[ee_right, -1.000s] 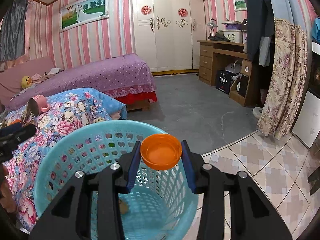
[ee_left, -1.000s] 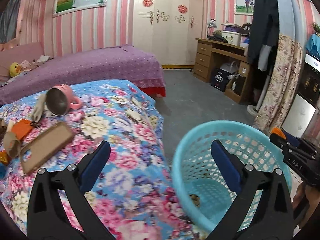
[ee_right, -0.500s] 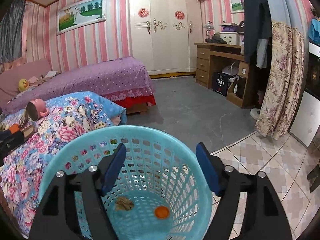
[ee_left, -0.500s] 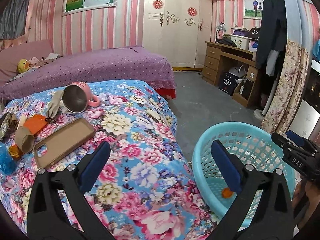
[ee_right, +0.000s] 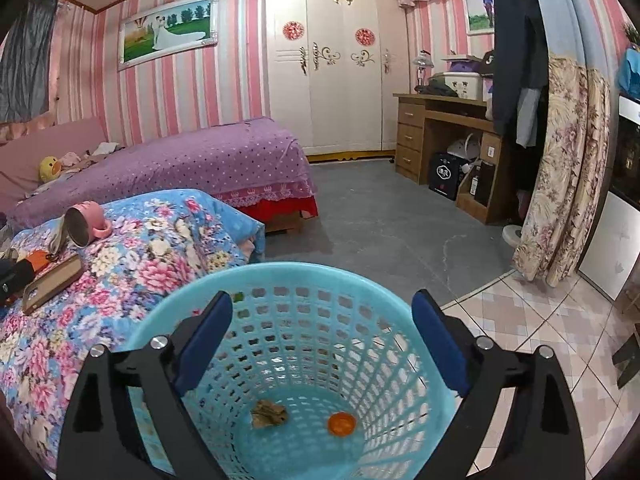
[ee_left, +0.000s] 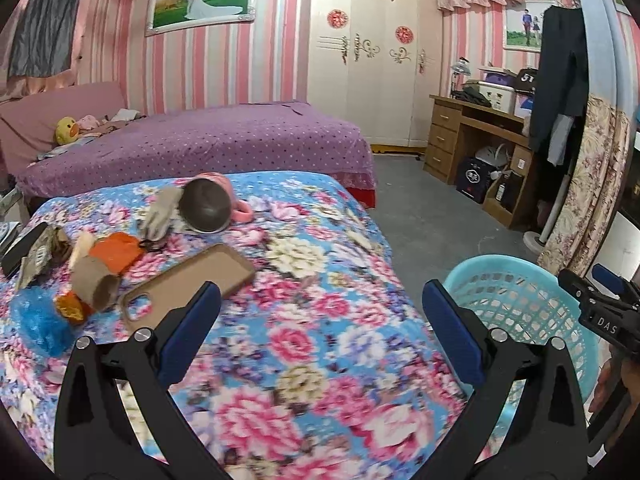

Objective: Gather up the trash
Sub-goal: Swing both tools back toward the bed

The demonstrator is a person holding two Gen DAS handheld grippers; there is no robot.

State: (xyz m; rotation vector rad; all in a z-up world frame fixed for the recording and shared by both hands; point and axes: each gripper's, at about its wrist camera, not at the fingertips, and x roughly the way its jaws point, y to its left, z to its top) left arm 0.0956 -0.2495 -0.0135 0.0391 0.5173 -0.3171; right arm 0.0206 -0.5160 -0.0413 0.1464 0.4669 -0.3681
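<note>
A light blue plastic basket stands on the floor by the floral bed; it also shows in the left wrist view. An orange cap and a brown crumpled scrap lie in its bottom. My right gripper is open and empty above the basket. My left gripper is open and empty above the floral bedspread. On the bed's left lie a cardboard tube, an orange wrapper, a blue plastic scrap and a crumpled packet.
A brown phone case, a pink mug on its side and a grey glove lie on the bed. A purple bed stands behind. A wooden desk and a floral curtain are at the right.
My right gripper opened and the orange cap dropped into the basket. My left gripper swung left from the basket toward the bed.
</note>
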